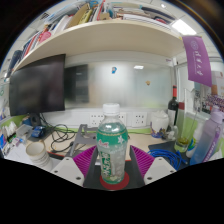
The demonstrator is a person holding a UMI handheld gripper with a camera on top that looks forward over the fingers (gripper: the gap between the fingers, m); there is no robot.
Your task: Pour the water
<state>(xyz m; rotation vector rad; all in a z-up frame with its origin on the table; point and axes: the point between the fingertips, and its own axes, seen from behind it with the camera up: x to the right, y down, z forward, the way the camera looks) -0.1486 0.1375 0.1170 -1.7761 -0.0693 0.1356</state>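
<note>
A clear plastic water bottle (112, 150) with a green-and-white label and a white cap stands upright between my fingers. My gripper (113, 163) is shut on the bottle, with the magenta pads (87, 157) pressing on its left and right sides. A red ring (113, 184) shows around the bottle's base; I cannot tell whether it is part of the bottle or something under it. A white cup (37, 150) sits on the desk to the left. A clear greenish glass (186, 130) stands to the right, beyond the fingers.
A dark monitor (40, 85) stands at the back left, with cables (62, 133) on the desk before it. A bookshelf (105, 38) hangs overhead. A dark bottle (173, 105) and purple boxes (197, 60) crowd the right side. Wall sockets (95, 118) lie straight behind.
</note>
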